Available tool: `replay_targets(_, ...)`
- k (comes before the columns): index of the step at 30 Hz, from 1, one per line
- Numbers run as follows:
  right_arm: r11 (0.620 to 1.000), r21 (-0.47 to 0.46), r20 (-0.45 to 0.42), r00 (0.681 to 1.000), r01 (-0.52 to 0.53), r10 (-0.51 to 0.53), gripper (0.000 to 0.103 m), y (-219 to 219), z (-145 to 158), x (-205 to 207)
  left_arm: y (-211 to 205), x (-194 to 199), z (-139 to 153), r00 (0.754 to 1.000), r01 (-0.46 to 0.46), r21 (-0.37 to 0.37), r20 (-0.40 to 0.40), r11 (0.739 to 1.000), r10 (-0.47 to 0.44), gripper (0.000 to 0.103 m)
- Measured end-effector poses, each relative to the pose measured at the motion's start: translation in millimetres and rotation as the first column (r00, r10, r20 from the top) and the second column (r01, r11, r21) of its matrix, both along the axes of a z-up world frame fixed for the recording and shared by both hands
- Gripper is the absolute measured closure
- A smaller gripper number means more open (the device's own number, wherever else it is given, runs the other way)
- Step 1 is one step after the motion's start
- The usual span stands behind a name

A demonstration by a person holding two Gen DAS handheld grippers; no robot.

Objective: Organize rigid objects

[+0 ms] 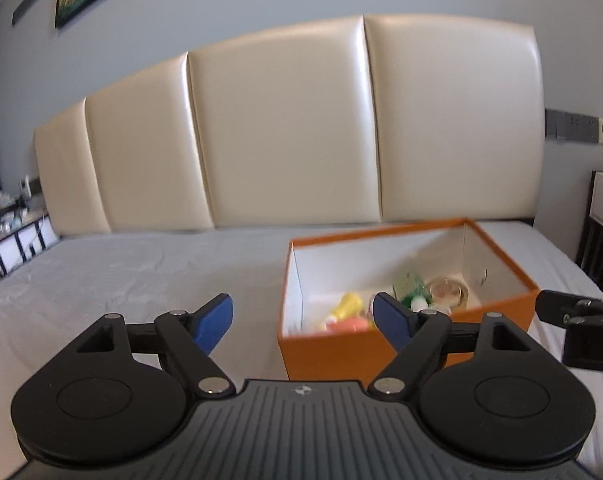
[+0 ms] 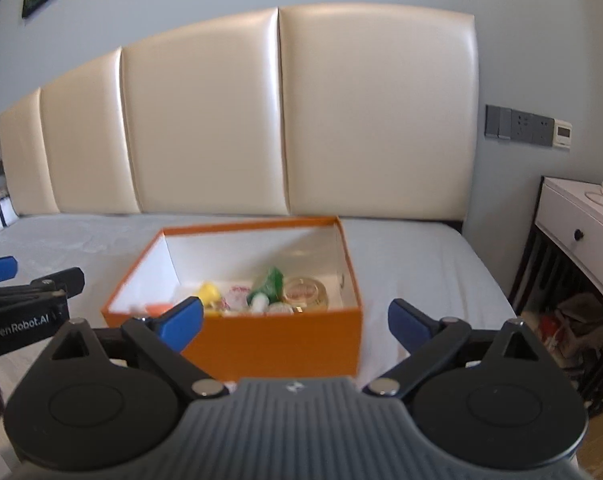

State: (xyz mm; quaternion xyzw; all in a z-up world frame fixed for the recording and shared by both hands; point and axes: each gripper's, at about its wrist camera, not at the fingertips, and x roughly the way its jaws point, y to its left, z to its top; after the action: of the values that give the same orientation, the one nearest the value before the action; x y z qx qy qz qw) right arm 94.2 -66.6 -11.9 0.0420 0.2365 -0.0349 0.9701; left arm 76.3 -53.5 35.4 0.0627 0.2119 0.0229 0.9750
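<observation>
An orange open box (image 1: 341,354) (image 2: 281,340) stands on the grey bed sheet (image 1: 121,280). Inside it lie a yellow item (image 1: 347,306) (image 2: 209,292), a green item (image 1: 413,292) (image 2: 267,282), a round gold-lidded jar (image 1: 447,290) (image 2: 303,290) and some blurred pink-and-white pieces. My left gripper (image 1: 301,308) is open and empty, just short of the box's near left corner. My right gripper (image 2: 295,310) is open and empty too, facing the box's front wall. Each gripper shows at the edge of the other's view.
A cream padded headboard (image 2: 285,120) closes off the far side of the bed. A white nightstand (image 2: 581,220) with clutter beneath stands at the right. Wall sockets (image 2: 521,126) sit above it. A cluttered shelf (image 1: 13,224) is at the far left.
</observation>
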Motion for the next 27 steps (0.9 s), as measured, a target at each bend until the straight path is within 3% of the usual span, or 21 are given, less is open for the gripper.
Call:
replay_targets(4,1.0,-0.006,-0.033,0.999,0.019,-0.019,0.006,0.7,-17.4,-1.0,-5.2,0.3,-19.3,0.999,0.004,0.031,-0.053,1.0,-0.002,0.009)
replay_targets(9,1.0,0.001,-0.063,0.998,0.016,-0.016,0.006,0.7,-31.3,4.9,-6.1,2.9,-35.5,0.992,0.004,0.003,-0.123,1.0,-0.003,0.009)
replay_targets(27,0.999,-0.031,-0.112,0.994,-0.011,0.007,0.006,10.1,-45.4,15.9,-6.3,9.5,-52.3,0.981,0.015,-0.017,-0.191,1.0,-0.018,0.009)
